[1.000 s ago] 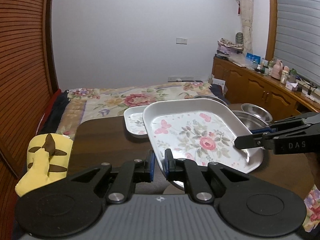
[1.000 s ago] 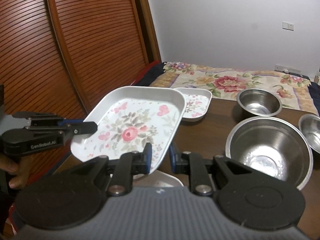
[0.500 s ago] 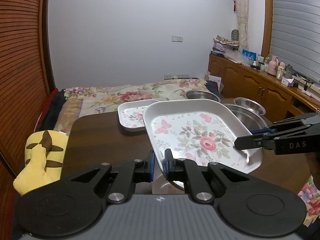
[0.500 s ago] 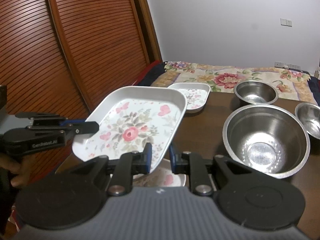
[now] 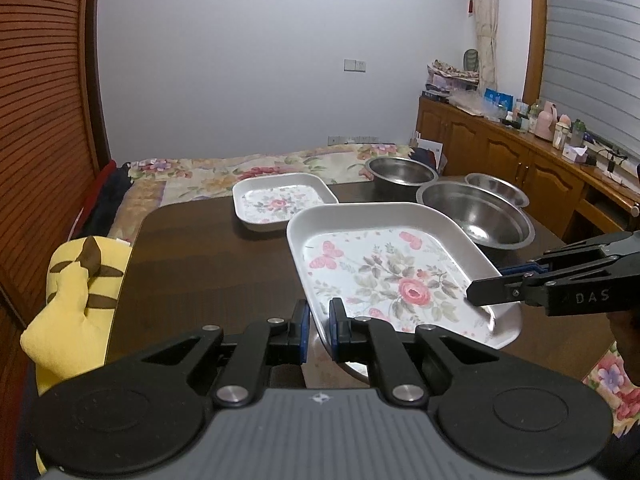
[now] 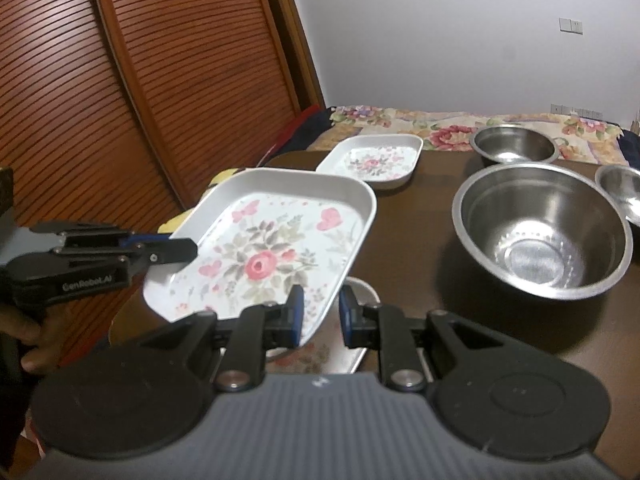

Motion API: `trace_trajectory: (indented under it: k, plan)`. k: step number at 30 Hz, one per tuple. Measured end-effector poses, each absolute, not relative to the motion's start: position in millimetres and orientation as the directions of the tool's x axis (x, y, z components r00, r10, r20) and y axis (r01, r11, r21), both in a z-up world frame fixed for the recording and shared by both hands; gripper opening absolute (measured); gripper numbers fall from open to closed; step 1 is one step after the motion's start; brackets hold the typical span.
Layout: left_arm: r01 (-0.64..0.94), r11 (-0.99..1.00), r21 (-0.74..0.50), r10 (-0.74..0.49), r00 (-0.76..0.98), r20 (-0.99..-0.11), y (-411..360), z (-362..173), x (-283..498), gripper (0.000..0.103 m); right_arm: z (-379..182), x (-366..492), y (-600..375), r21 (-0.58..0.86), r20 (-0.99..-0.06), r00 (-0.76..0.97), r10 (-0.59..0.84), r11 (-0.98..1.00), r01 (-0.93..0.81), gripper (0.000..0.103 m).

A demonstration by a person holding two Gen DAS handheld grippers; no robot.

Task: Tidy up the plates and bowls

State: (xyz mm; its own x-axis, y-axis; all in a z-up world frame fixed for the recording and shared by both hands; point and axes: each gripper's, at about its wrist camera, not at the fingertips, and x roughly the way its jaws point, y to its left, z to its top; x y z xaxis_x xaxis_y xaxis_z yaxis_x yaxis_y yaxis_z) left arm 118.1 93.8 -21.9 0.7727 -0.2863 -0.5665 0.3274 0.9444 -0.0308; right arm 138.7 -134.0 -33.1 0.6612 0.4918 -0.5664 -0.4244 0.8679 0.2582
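Left wrist view: large floral plate (image 5: 392, 276) held off the desk (image 5: 208, 264), tilted, over the near edge. Left gripper (image 5: 318, 330) clamped on the plate's near rim; right gripper (image 5: 476, 300) enters from the right, closed on the plate's right rim. Part of another floral dish (image 6: 320, 352) shows on the desk just under the held plate, mostly hidden.

Small floral plate (image 5: 280, 202) sits flat near the far edge, apart from the held plate. Three steel bowls toward the far-right corner: large bowl (image 5: 476, 216) nearest, close to the held plate's far-right corner; medium bowl (image 5: 400, 170) at the far edge; small bowl (image 5: 496, 188) just behind the large one, contact unclear.

Open room: bare dark wood across the left half of the desk, from the near-left edge up to the small plate. Yellow plush (image 5: 76, 288) lies off the left edge, against it.

Right wrist view: right gripper (image 6: 320, 316) grips the plate's near rim; left gripper (image 6: 188, 250) on the opposite rim, a hand (image 6: 36, 336) behind it.
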Motion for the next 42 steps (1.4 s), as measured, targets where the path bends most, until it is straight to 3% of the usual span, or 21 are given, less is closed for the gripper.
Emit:
trace_trajectory:
  k: [16, 42]
  plan:
    - [0.320, 0.946, -0.057, -0.286, 0.735, -0.615, 92.8, -55.7, 107.1, 0.010, -64.5, 120.9, -135.5, 0.290, -0.587, 0.649, 0.483, 0.875, -0.388, 0.021]
    - [0.290, 0.957, -0.002, -0.228, 0.748, -0.623, 87.0, -75.7, 108.9, 0.011, -79.9, 110.6, -133.7, 0.278, -0.536, 0.718, 0.444, 0.896, -0.347, 0.021]
